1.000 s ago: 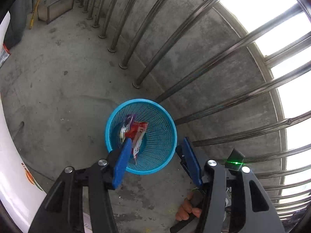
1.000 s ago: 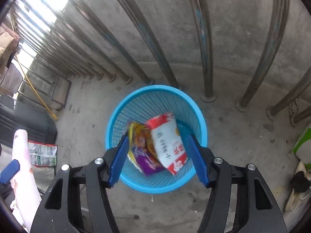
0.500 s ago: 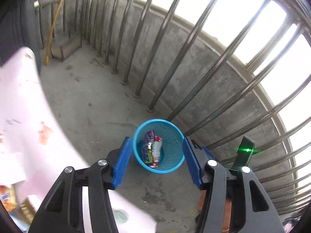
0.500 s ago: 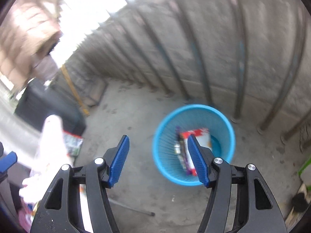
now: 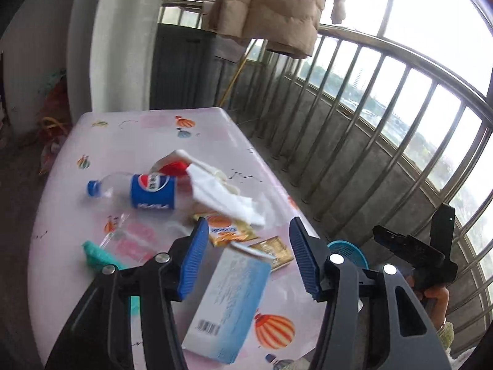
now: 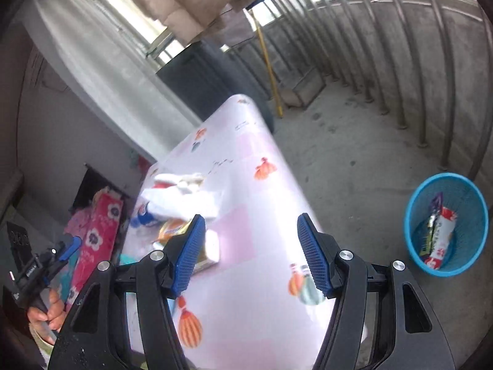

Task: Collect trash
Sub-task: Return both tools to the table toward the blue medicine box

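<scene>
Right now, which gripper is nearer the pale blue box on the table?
Left. The left gripper hovers open directly over the pale blue box; the right gripper is off to its side, over bare tablecloth.

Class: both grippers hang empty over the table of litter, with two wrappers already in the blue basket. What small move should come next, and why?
Probably lower the left gripper onto the light blue box. Its open jaws already frame that box, the nearest litter on the table.

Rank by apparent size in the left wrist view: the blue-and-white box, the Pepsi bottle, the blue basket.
1. Blue-and-white box, though it lies nearest the camera, which inflates it.
2. Pepsi bottle.
3. Blue basket, mostly hidden behind the tongs.
</scene>
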Available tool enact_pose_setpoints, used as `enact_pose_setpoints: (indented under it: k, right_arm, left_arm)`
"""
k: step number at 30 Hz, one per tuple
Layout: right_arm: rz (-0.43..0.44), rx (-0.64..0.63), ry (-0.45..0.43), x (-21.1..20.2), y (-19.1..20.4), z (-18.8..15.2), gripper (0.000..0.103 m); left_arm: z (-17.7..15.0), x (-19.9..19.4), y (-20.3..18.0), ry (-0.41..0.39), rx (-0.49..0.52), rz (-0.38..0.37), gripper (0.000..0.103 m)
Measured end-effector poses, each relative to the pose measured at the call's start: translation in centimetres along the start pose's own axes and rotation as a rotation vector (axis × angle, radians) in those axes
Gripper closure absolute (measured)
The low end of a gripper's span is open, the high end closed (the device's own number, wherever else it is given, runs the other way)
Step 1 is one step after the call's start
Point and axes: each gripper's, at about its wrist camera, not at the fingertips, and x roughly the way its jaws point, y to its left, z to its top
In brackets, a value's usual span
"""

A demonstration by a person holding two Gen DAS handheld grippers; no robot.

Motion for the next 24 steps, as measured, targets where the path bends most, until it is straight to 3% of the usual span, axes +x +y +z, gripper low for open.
enact_pose_setpoints:
  k: [5,11,18,24]
  right_arm:
    - [0.093,-0.051,0.153,2.3,3.8,-2.2,0.043]
    - [0.156,-0.079,0.322,5.7,7.7,-5.0,0.044]
    - [0.174,-0.066,0.416,8.7,10.4,-6.6,0.045]
    - [0.172,-0.026,0.452,11.0,11.3,-6.8,0.051]
  left_arm:
    - [-5.0,-2.8,4.6,-0.031,-0.112,-0.001,0.050]
    - [-8.6,-2.4,4.9,-0.013,-0.123,-0.053,0.056]
    - [-10.3,1.0,5.2,0.051,-0.128,-0.071,0.062]
    - [-10.6,4.7,6.6,0.122,-0.190,-0.119,0.063]
